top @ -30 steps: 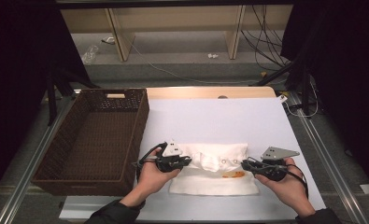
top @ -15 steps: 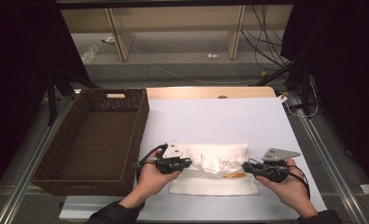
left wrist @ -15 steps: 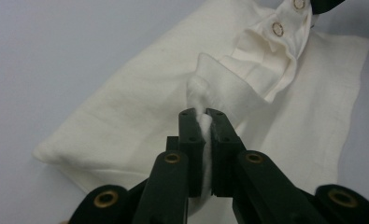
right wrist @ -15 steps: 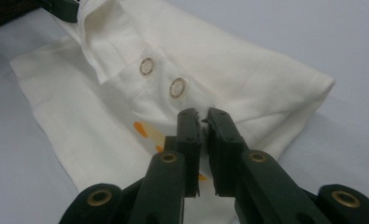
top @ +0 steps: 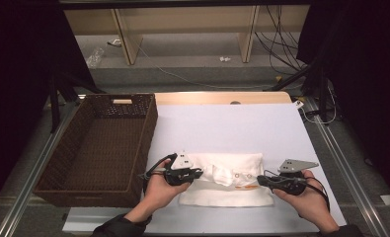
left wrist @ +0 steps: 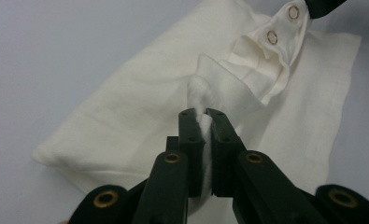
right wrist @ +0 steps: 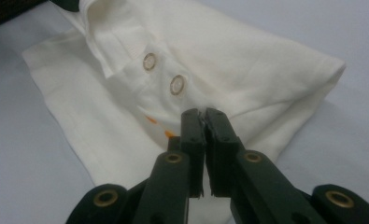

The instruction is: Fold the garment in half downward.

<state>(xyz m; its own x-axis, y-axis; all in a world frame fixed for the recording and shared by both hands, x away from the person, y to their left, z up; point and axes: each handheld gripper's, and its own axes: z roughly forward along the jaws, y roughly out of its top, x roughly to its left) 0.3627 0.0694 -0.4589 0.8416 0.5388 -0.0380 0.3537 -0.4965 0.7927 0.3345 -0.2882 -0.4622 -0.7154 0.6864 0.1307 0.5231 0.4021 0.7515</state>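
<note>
Seen from the high view: lying folded near the desk's front edge, a white shirt point(top: 227, 183), with the left gripper point(top: 198, 172) biting at its left end and the right gripper point(top: 259, 179) at its right, while sitting along the desk's left edge, an unfilled wicker basket point(top: 98, 148). From the left gripper view: jaws pinching a raised fold of the shirt point(left wrist: 173, 107), cloth showing between them. From the right gripper view: jaws closing nearly together at the placket just below two snap buttons point(right wrist: 163, 72), probably clamping a thin layer, though hard to confirm. Judging progress: folding looking mostly finished and both ends being gripped; lifting the bundle and carrying it into the basket apparently remaining.
</note>
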